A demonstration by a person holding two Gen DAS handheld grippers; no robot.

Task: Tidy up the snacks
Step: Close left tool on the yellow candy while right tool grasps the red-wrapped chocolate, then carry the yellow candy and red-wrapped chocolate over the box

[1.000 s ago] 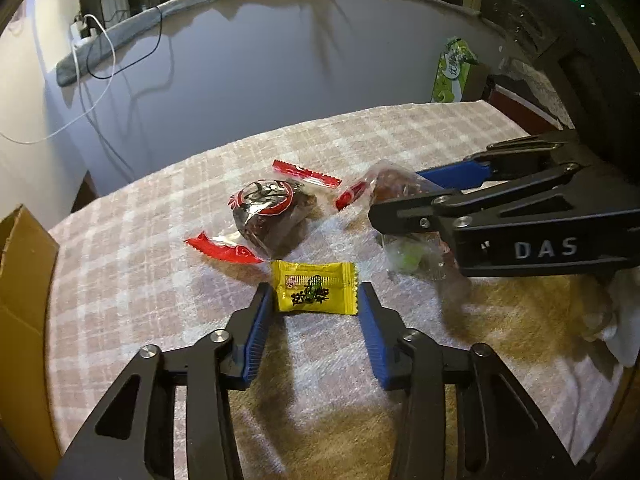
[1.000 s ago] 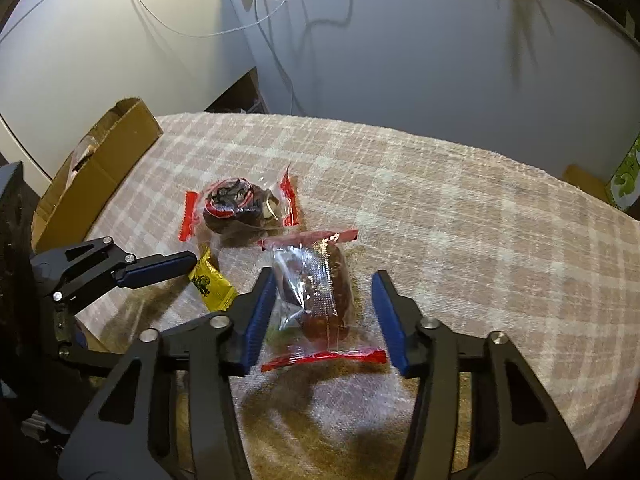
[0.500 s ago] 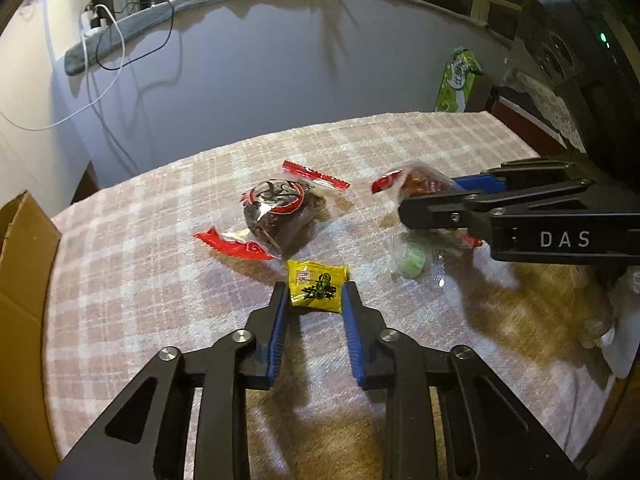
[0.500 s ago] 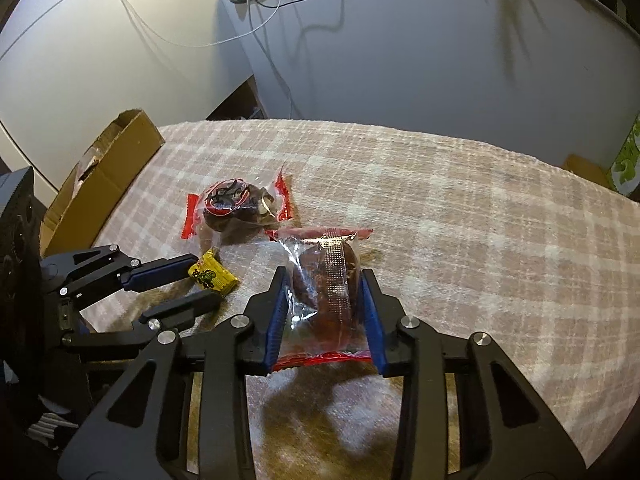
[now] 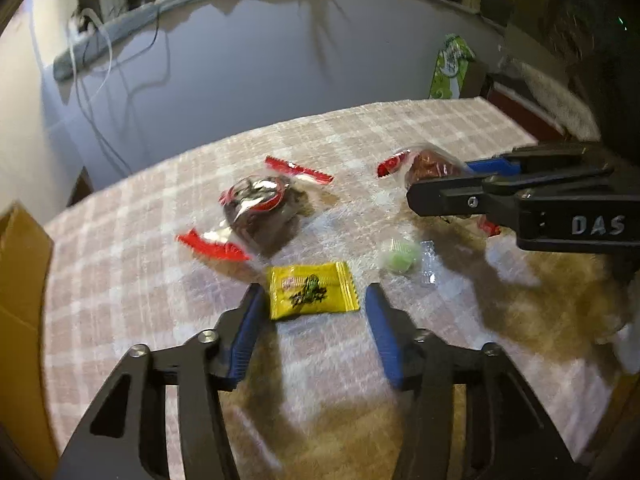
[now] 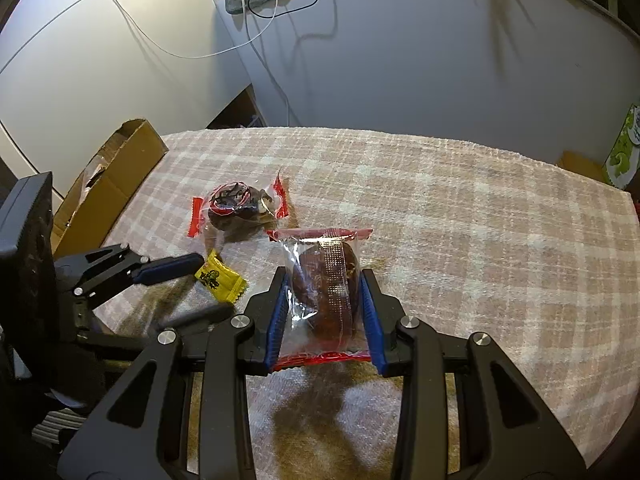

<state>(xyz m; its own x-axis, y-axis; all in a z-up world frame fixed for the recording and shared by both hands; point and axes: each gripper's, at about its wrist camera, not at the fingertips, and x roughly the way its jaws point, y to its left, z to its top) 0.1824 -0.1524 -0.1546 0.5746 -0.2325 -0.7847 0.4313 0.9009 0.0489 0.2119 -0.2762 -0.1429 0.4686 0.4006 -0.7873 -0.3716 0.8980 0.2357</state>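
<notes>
Cardboard box (image 6: pixel 106 196) sitting left of the yellow candy packet (image 5: pixel 313 290), my left gripper (image 5: pixel 314 312) hanging spread around that packet on the plaid tablecloth (image 6: pixel 460 232), my right gripper (image 6: pixel 325 312) pinching the clear-wrapped brown pastry (image 6: pixel 326 288) right of it.

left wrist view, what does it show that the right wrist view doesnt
Only the left wrist view shows the small green candy in clear wrap, lying right of the yellow packet.

Only the right wrist view shows the whole of the clear-wrapped brown snack, with the right tongs shut on its sides, and the cardboard box's open top.

Both show the plaid tablecloth, the dark snack with red ends, the yellow packet and the open left tongs straddling it without gripping.
</notes>
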